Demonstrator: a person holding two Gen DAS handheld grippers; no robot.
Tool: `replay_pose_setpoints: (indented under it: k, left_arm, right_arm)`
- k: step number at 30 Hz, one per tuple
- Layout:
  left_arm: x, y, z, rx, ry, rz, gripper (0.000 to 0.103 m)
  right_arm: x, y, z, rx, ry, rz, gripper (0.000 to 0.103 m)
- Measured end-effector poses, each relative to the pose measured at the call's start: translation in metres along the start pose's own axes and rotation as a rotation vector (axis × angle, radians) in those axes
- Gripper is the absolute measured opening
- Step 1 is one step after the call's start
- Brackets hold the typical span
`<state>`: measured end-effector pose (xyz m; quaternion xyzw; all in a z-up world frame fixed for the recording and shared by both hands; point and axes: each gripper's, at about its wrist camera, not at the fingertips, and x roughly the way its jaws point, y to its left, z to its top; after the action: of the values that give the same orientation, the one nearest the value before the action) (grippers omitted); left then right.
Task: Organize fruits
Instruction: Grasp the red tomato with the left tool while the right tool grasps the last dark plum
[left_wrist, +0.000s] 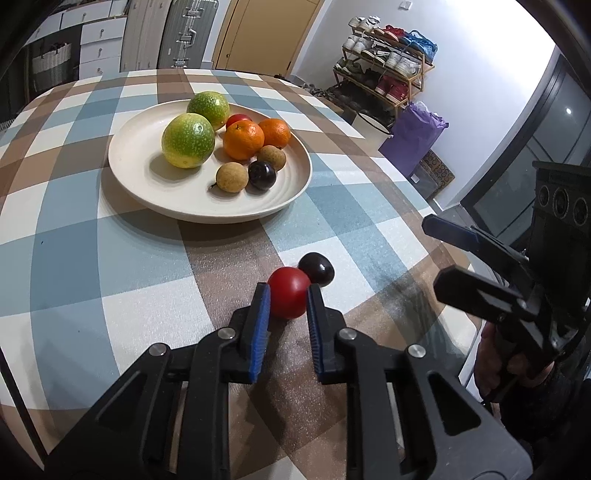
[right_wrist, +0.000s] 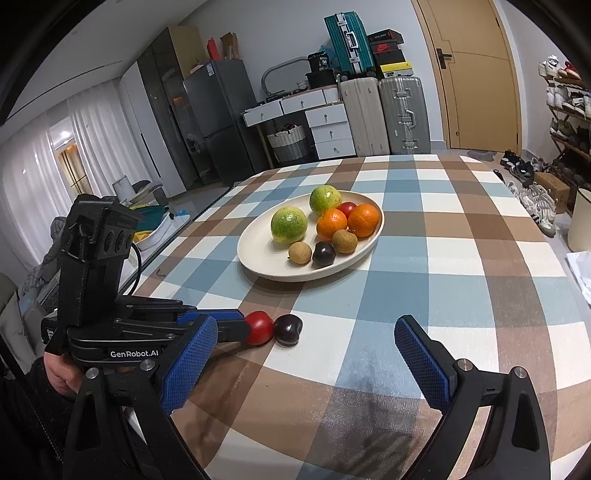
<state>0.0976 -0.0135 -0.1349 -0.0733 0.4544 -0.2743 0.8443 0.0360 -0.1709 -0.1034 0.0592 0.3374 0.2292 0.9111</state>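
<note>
My left gripper (left_wrist: 287, 295) is shut on a small red tomato (left_wrist: 289, 297) that rests on the checked tablecloth, its blue pads (left_wrist: 261, 314) pressing both sides. A dark plum (left_wrist: 317, 268) lies against the tomato's far right side. Beyond them a cream plate (left_wrist: 140, 184) holds two green citrus fruits (left_wrist: 188, 140), two oranges (left_wrist: 243, 139), another small red fruit, two brown longans (left_wrist: 232, 177) and a dark plum (left_wrist: 262, 175). In the right wrist view the left gripper (right_wrist: 246, 326) grips the tomato (right_wrist: 260, 328) beside the plum (right_wrist: 288, 328). My right gripper (right_wrist: 306, 365) stands open over bare cloth.
The table's right edge (left_wrist: 436, 206) drops off near the tomato. A shoe rack (left_wrist: 384, 70) and a purple bag (left_wrist: 413, 140) stand on the floor beyond it. Suitcases (right_wrist: 384, 114), drawers and a fridge line the far wall. Bare cloth stretches right of the plate (right_wrist: 373, 236).
</note>
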Motion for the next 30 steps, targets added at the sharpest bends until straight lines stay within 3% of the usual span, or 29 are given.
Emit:
replay_pose_setpoints:
  k: [12,30]
  left_arm:
    - [0.012,-0.006,0.006,0.052,0.023,-0.001,0.021]
    - [-0.003,0.012,0.001,-0.023,-0.001,-0.041,0.02]
  right_arm:
    - [0.002,0.002,-0.004,-0.002,0.015,0.011,0.099]
    - [0.015,-0.005,-0.004,0.032,0.05,0.011,0.099]
